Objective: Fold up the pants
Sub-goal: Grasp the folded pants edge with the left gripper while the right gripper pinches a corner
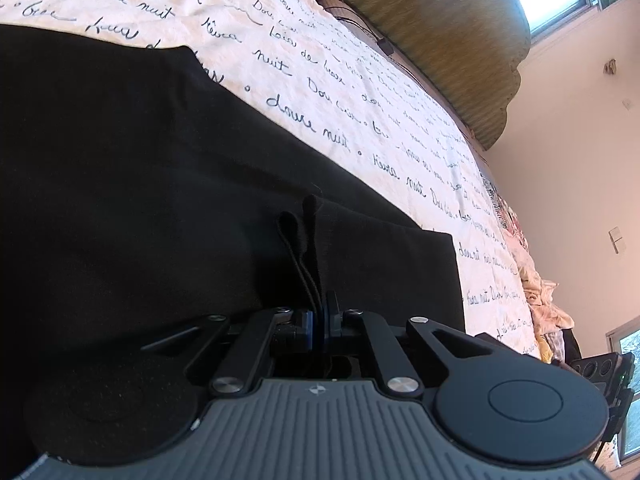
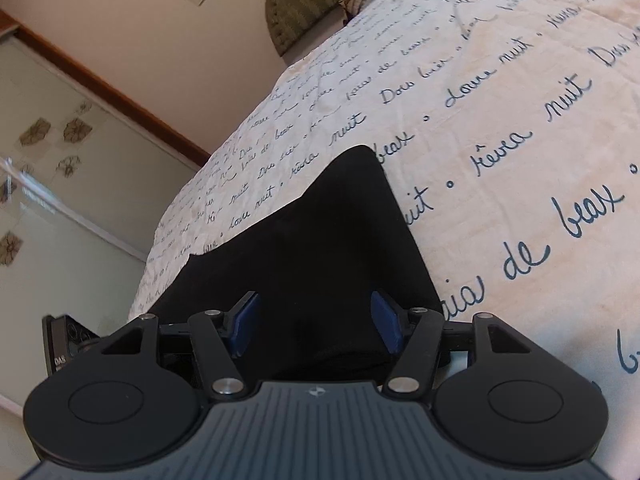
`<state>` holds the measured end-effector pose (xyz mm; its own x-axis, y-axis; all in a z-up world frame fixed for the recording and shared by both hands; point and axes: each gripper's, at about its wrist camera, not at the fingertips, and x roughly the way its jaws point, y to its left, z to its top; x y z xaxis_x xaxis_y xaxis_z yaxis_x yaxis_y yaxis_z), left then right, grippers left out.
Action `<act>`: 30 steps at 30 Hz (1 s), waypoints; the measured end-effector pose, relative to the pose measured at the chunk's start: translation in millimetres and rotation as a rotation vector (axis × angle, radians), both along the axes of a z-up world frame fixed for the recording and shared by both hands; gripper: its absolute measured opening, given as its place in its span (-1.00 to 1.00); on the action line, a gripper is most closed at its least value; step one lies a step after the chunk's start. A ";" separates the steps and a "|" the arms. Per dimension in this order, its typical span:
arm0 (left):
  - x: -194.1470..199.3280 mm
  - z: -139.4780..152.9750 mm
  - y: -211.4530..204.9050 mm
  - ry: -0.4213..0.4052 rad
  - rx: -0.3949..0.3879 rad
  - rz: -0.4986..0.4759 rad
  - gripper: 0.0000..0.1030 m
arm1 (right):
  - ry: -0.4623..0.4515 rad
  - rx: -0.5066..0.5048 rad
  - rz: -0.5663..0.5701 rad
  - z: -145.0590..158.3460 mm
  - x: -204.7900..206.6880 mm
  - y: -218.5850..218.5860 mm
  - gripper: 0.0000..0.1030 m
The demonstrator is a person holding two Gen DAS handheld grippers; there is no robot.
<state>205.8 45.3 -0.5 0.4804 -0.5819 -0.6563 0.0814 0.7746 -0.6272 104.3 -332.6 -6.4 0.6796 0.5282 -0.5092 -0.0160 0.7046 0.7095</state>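
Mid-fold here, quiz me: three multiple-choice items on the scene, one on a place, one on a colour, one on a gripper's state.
1. The pants lie on:
A. a bedspread with handwriting print
B. a wooden floor
C. a glass desk

2. The pants are:
A. red
B. black
C. white

3. The left hand-held gripper is:
A. wide open
B. out of view
C. shut on pants fabric

Key: 1 A, script-covered bedspread lies under them; 2 B, the cloth is black in both views; 3 C, its blue pads pinch a black fold, while the right hand-held gripper stands open.
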 end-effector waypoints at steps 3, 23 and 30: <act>0.2 -1.4 -1.0 0.003 -0.004 0.010 -0.79 | -0.009 -0.006 0.004 -5.7 1.4 1.8 0.16; 4.3 11.6 8.7 0.071 -0.108 0.026 -0.92 | 0.083 0.268 -0.067 -8.2 -38.4 -48.2 0.21; 7.1 22.4 7.8 0.083 -0.226 0.019 -0.92 | 0.145 0.343 -0.026 -21.4 -28.0 -34.6 0.21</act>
